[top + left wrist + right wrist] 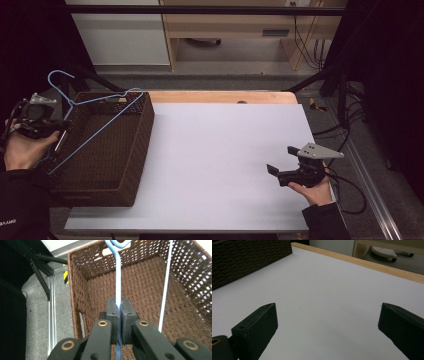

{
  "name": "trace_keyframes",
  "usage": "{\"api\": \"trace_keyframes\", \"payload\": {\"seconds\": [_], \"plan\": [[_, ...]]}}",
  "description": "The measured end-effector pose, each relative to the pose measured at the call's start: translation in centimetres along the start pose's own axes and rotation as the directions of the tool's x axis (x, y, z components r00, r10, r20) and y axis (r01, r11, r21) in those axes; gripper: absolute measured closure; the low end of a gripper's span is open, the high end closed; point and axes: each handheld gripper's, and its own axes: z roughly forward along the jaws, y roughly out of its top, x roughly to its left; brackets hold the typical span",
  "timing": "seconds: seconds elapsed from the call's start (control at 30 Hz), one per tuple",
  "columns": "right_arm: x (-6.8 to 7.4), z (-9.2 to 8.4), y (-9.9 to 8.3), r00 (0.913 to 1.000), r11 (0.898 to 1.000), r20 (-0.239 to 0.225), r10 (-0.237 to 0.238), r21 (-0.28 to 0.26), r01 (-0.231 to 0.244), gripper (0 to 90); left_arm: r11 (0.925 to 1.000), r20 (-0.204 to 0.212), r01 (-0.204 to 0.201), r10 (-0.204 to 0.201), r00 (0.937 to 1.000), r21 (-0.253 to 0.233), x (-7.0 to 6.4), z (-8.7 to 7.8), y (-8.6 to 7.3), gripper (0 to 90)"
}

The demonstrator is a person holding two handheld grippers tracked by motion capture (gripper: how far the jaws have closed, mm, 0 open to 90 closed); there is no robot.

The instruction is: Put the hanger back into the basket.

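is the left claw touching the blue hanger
Touching. In the left gripper view the left claw has both jaws closed on the blue hanger wire, above the basket.

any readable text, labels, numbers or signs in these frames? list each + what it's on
No text can be read with confidence.
Sleeve cuff of the person's left arm: small white lettering, too small and blurred to read.
Yellow and black striped marking on the frame beside the wicker basket: a hazard pattern, no words.
Blue hanger, left claw, right claw, white table: no print visible.
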Motion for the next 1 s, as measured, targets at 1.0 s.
{"api": "trace_keyframes", "payload": {"seconds": [1.0], "plan": [[0.1, 0.2, 0.0, 1.0000, 1.000, -0.001, -0.003, 0.010, 0.003, 3.3, 0.9976, 0.070, 0.012, -0.017, 0.9974, 0.068, -1.5, 6.1, -4.0, 86.8]]}}
